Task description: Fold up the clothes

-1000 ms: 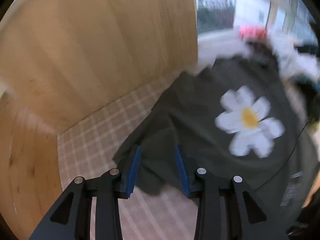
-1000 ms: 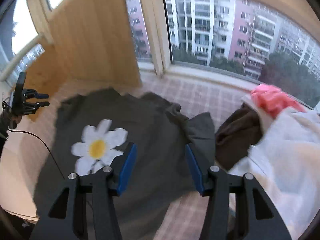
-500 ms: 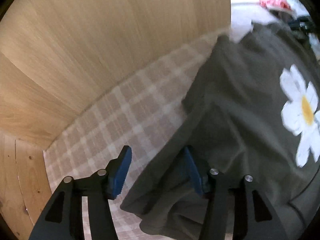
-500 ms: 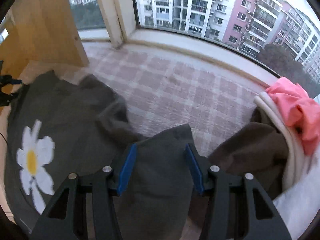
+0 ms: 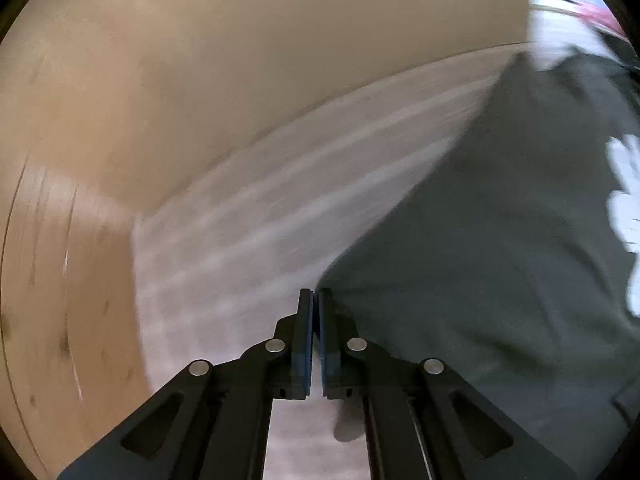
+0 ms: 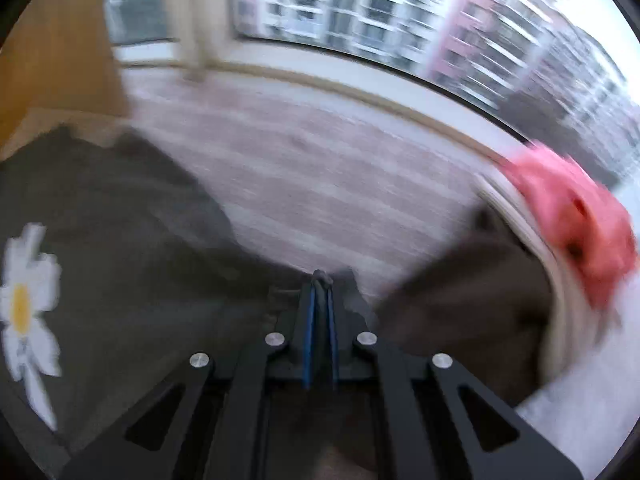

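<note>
Two grippers are on my screens, both with their blue pads drawn together. In the right wrist view my right gripper sits at lower centre, and a small bunch of dark fabric pokes up between its pad tips, so I read it as clamped on an edge of the dark grey shirt. That shirt spreads from the jaws across the lower left of the frame over the checked cloth, with its white daisy print at the far left edge.

In the left wrist view my left gripper is at lower centre, pads almost touching. The shirt fills the right half of that frame, and its pointed edge comes down right to the pad tips. I cannot tell for certain whether cloth is actually pinched between them, since only a thin slit shows.

The shirt looks flat and fairly smooth, matte grey; both views are smeared with motion blur. At the right of the right wrist view a pile of clothes holds brown, white and pink pieces. Both grippers point forward and low over the cloth, with a wooden panel across the upper left of the left view.
</note>
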A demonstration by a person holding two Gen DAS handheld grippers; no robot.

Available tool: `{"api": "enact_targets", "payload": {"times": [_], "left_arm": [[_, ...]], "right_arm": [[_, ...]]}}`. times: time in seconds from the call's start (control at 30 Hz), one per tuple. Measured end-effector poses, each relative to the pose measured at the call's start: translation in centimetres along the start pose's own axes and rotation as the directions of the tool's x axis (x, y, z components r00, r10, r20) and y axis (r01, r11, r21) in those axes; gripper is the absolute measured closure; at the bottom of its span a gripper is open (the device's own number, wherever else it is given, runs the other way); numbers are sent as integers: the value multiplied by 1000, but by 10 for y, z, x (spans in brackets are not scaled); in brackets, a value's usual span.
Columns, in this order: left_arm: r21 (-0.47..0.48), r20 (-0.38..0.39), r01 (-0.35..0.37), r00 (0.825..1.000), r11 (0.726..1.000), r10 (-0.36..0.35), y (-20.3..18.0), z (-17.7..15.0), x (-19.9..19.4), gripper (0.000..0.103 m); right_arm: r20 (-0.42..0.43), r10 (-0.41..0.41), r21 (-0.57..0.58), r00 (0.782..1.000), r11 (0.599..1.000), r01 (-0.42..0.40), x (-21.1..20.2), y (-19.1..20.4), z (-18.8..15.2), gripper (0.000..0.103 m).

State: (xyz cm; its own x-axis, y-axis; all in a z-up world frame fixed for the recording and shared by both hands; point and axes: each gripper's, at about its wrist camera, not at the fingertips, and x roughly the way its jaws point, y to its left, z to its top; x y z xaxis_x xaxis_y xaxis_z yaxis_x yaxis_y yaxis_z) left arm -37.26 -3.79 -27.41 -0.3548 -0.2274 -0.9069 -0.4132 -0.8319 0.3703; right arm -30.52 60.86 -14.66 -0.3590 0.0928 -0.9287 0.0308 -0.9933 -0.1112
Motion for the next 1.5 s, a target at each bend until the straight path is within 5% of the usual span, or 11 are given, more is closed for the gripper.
{"api": "enact_targets", "payload": {"times": [0.1, 0.23, 0.37, 0.5, 0.87, 0.93, 0.97, 1.03, 1.07, 1.37, 1.5], "left_arm": [[4, -97, -251, 963, 968, 250, 25, -15, 27, 98], [-77, 41, -80, 996, 994, 83, 30, -6, -10, 79], [73, 195, 127, 971, 989, -139, -18, 23, -53, 64], [184, 205, 216, 946, 959, -253, -65, 60, -53, 61], [208, 186, 263, 935, 942, -302, -104, 92, -37, 63], [203, 189, 284, 927, 937, -322, -105, 89, -39, 77], [202, 189, 300, 922, 932, -337, -105, 88, -40, 85], [219, 198, 288, 923, 932, -331, -111, 82, -45, 100], [228, 207, 268, 926, 936, -315, -114, 78, -48, 101], [107, 243, 103, 962, 989, -127, -92, 68, -50, 102], [74, 273, 151, 948, 986, -165, -50, 29, -87, 74]], "right_arm": [[-18, -73, 21, 997, 997, 74, -2, -3, -2, 88], [45, -61, 6, 997, 998, 60, -25, 14, 15, 57], [126, 63, -19, 990, 998, -61, -33, 34, 41, 38], [124, 173, -30, 977, 985, -171, -16, 51, 65, 38], [102, 294, -75, 950, 955, -287, 23, 69, 84, 38], [120, 341, -77, 932, 939, -334, 22, 72, 85, 38], [132, 367, -88, 921, 930, -358, 21, 75, 85, 43], [135, 383, -121, 914, 922, -369, 18, 84, 83, 96], [127, 376, -141, 918, 923, -359, 17, 90, 83, 99], [162, 124, -89, 979, 990, -110, 8, 84, 78, 100], [242, 154, -95, 958, 986, -134, -44, 90, 58, 73]]}}
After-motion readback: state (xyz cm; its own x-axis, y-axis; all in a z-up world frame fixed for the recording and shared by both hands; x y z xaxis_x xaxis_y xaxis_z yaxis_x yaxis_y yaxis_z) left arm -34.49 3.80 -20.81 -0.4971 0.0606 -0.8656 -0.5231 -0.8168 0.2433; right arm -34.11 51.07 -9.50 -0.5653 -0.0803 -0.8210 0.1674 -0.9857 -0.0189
